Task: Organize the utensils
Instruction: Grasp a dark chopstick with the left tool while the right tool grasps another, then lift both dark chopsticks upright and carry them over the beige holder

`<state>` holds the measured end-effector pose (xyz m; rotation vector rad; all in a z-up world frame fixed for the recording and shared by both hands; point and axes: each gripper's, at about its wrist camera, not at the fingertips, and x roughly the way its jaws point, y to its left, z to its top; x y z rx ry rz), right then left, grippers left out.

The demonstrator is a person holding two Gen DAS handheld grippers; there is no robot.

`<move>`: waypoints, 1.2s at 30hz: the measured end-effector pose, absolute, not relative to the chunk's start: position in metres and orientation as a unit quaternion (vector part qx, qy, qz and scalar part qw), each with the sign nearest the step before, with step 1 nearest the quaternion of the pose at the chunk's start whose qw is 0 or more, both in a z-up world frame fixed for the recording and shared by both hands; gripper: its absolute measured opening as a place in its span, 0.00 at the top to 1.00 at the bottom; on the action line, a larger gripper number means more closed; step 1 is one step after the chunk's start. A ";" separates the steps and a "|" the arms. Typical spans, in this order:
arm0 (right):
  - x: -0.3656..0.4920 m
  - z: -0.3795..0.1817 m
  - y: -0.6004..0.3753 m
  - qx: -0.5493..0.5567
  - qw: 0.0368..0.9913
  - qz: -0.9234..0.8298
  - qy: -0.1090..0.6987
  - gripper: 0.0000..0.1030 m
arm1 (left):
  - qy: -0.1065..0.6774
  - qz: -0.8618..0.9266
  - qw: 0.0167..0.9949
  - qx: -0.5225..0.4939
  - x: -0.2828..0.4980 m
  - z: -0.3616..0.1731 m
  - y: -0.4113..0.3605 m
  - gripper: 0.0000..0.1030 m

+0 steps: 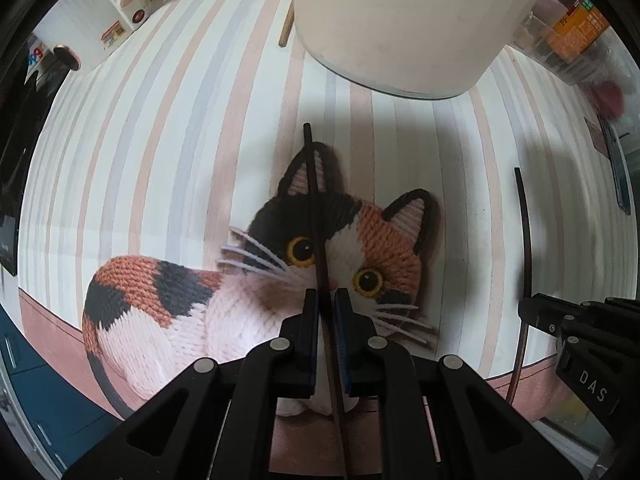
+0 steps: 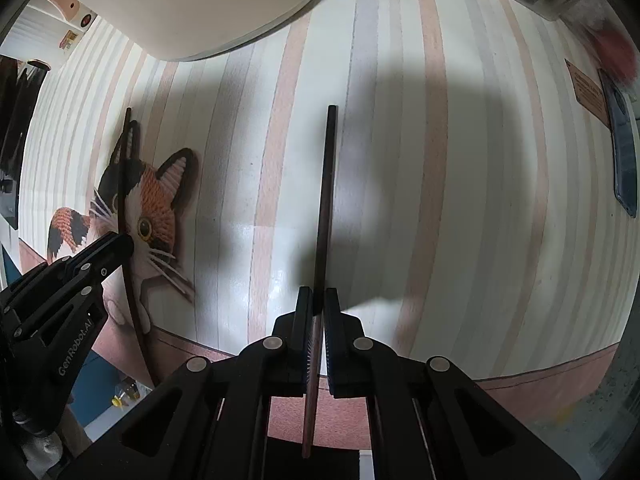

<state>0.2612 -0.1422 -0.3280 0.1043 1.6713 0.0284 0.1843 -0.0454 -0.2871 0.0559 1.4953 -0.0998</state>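
Note:
My left gripper (image 1: pixel 326 294) is shut on a dark chopstick (image 1: pixel 313 196) that points forward above the cat picture on the striped tablecloth (image 1: pixel 160 140). My right gripper (image 2: pixel 318 294) is shut on a second dark chopstick (image 2: pixel 327 184), also pointing forward. Each gripper shows in the other's view: the right gripper (image 1: pixel 532 312) with its chopstick (image 1: pixel 527 232) at the right, the left gripper (image 2: pixel 120 246) with its chopstick (image 2: pixel 122 184) at the left. A cream utensil container (image 1: pixel 400 20) stands ahead of both; it also shows in the right wrist view (image 2: pixel 192 4).
A wooden stick end (image 1: pixel 286 24) lies beside the container. A white appliance (image 1: pixel 112 12) stands at the far left. Clear jars with orange labels (image 1: pixel 576 28) and a dark phone (image 2: pixel 624 152) sit at the right. The table's front edge (image 2: pixel 520 376) is near.

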 end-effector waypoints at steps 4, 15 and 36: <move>0.268 -0.329 -0.143 0.057 0.666 0.011 0.743 0.95 | 0.678 -0.057 0.732 0.031 0.192 -0.286 -0.052 0.95; 0.266 -0.294 -0.166 0.100 0.731 -0.004 0.675 0.95 | 0.608 -0.056 0.792 0.015 0.191 -0.225 -0.039 0.97; 0.253 -0.121 -0.159 0.092 0.889 -0.016 0.449 0.95 | 0.414 -0.059 0.908 -0.015 0.190 -0.063 0.006 0.97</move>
